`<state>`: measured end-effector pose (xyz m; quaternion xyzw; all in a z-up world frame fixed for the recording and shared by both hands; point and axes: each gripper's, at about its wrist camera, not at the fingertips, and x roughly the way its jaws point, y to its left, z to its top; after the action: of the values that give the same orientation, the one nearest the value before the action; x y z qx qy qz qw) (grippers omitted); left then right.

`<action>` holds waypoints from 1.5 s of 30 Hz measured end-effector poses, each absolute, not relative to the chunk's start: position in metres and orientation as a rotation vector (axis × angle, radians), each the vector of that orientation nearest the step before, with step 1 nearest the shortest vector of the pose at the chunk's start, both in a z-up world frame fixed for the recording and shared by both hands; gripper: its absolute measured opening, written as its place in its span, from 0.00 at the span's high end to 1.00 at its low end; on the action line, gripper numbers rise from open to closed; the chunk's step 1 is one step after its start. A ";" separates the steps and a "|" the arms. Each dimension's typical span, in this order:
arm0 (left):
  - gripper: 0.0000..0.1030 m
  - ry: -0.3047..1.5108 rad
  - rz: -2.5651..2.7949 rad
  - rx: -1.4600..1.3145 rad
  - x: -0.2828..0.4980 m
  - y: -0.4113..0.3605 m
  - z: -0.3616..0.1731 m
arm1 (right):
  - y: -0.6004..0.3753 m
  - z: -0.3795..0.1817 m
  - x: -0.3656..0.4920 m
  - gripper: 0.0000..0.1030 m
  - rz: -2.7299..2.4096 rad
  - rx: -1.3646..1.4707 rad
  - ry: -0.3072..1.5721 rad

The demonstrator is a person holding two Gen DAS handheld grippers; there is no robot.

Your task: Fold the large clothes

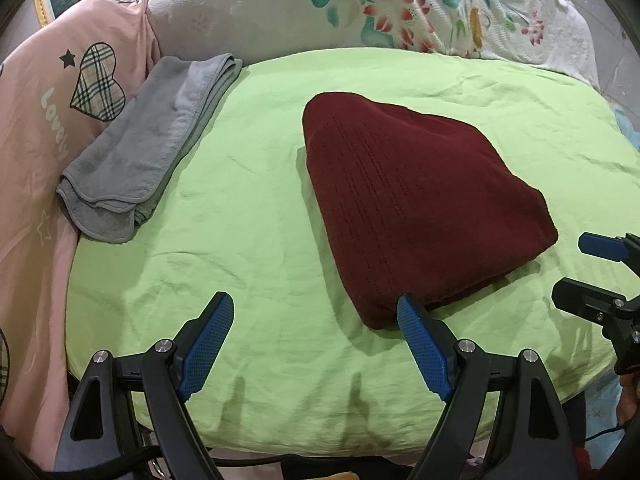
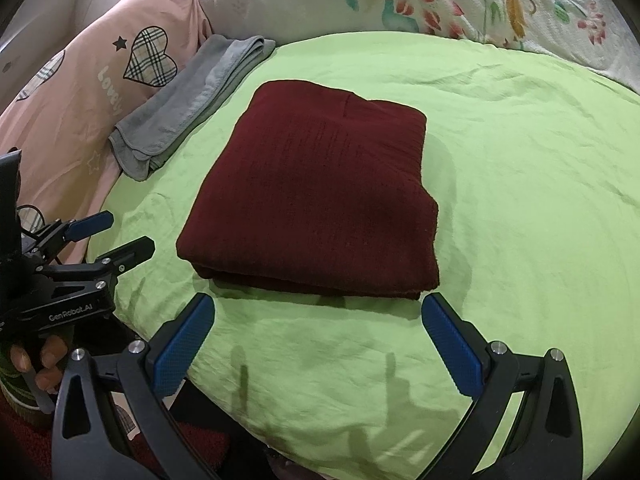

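Lying folded into a thick rectangle, a maroon garment (image 2: 316, 196) rests on the lime-green sheet (image 2: 520, 200) just ahead of the right gripper (image 2: 318, 320), whose jaws are spread wide and empty. The left gripper (image 1: 316, 320) is likewise spread and empty, the garment ahead to its right, a folded gray towel (image 1: 148, 140) ahead to its left.

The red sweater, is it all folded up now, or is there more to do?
It looks done: the dark red garment lies as a neat folded stack on the green sheet. Nothing is in hand; the left gripper and right gripper are both open and empty. The folded grey towel sits aside. Nothing unfolded shows.
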<state>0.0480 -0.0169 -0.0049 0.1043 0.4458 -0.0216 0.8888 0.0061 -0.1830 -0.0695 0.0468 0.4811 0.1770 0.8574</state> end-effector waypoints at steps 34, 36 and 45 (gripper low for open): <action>0.18 0.927 -0.039 0.199 0.048 -0.014 -0.004 | -0.177 -0.067 0.013 0.00 0.397 0.087 1.007; 0.18 0.927 -0.039 0.201 0.048 -0.014 -0.004 | -0.177 -0.067 0.013 0.00 0.396 0.087 1.008; 0.18 0.934 -0.046 0.199 0.047 -0.014 -0.005 | -0.175 -0.068 0.012 0.00 0.397 0.084 1.015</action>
<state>0.0475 -0.0138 -0.0051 0.0958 0.4492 -0.0221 0.8880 0.0121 -0.1752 -0.0675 0.0398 0.4825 0.1887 0.8544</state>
